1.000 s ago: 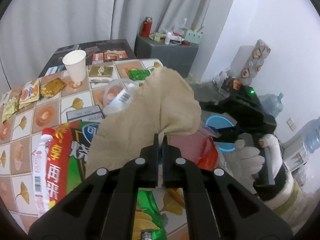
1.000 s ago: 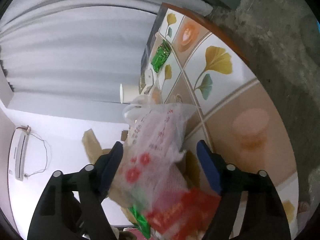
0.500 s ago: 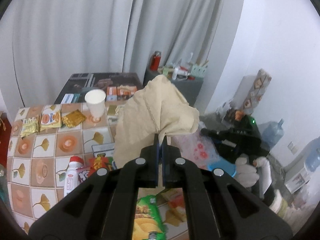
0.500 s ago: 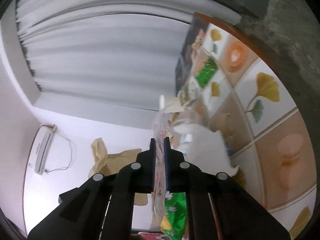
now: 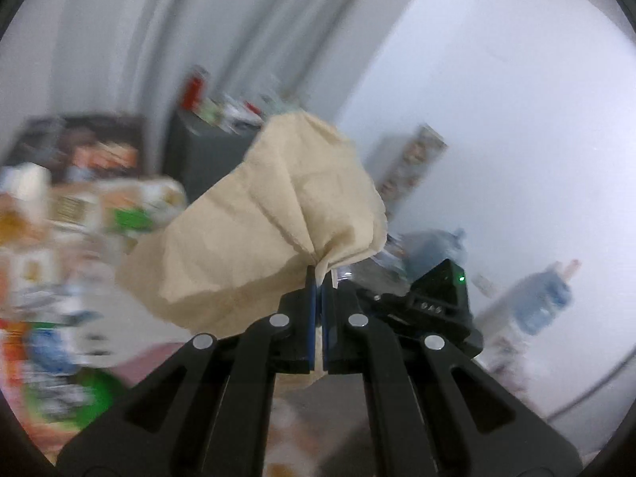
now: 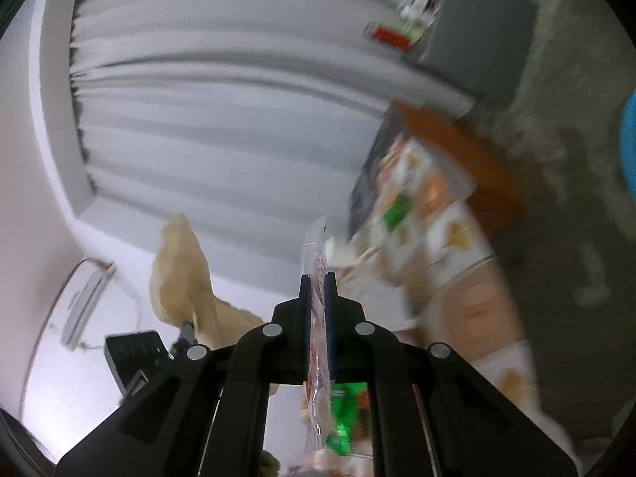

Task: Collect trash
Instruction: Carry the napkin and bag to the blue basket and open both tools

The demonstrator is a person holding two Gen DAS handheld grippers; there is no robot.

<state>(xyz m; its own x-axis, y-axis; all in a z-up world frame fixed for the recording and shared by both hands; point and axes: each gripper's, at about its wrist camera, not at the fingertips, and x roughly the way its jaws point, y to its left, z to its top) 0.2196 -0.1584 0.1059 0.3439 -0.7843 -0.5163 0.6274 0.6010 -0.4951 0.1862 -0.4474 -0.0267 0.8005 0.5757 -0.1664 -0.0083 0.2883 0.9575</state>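
A: What was hard to make out?

B: Nearly everything on the tiled table [image 5: 131, 194]. In the left wrist view it was smeared by motion blur: green [image 5: 127, 218] and orange packets showed only as patches of colour, and no label could be read. The grey cabinet [image 5: 206, 159] behind it held a red bottle [image 5: 194, 87] and small clutter, too blurred to name.

A: And the claws?

B: The left gripper [image 5: 317, 278] was clamped tight on a pinched corner of a beige paper bag [image 5: 270, 222], which billowed up ahead of the fingers and hid the middle of the table. The right gripper [image 6: 318, 282] was closed on a thin fold of a clear plastic bag [image 6: 316, 254] with red print; its jaws had just been closing onto it.

A: Anything in that bag?

B: Below the fingers it hung down, cut off by the gripper body, with a green wrapper [image 6: 342, 417] showing through. What else it held, I could not tell.

A: Any other container?

B: A blue water jug [image 5: 540, 298] by the white wall, blurred.
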